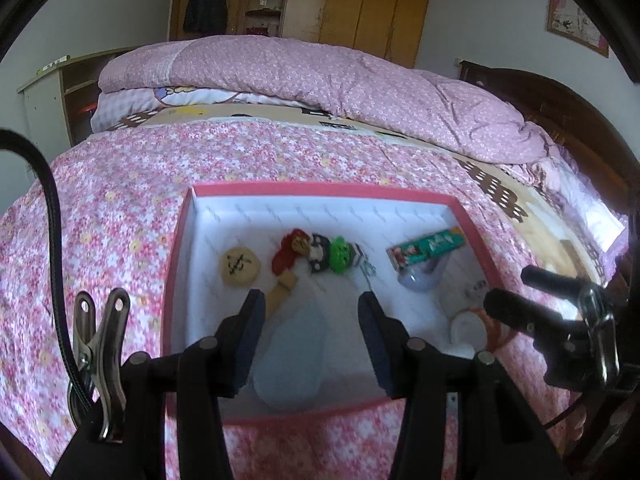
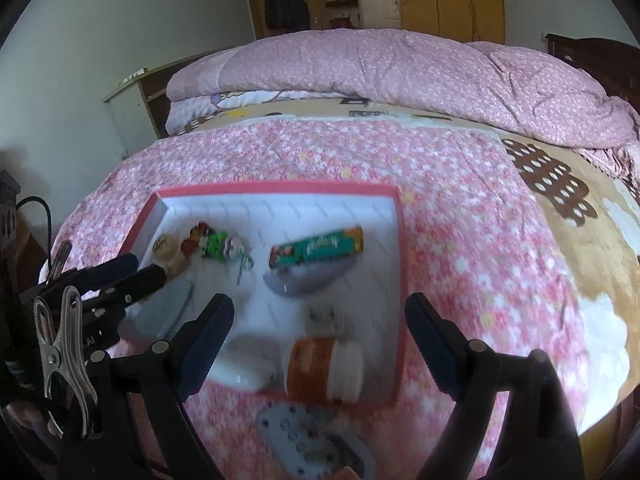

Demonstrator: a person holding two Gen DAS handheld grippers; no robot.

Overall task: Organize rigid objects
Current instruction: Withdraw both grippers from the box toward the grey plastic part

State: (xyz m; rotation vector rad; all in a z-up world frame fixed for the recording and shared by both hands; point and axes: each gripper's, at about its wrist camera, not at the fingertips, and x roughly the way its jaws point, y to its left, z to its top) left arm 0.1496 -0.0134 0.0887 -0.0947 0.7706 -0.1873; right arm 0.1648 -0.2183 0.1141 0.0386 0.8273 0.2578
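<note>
The box sits on the bed with the toys inside; the left claw is wide open and holds nothing; the right claw is wide open and empty too; I think sorting is nearly done; next, maybe grab the gray thing just outside the box.

One red box, one green packet, one orange jar, one cookie.
</note>
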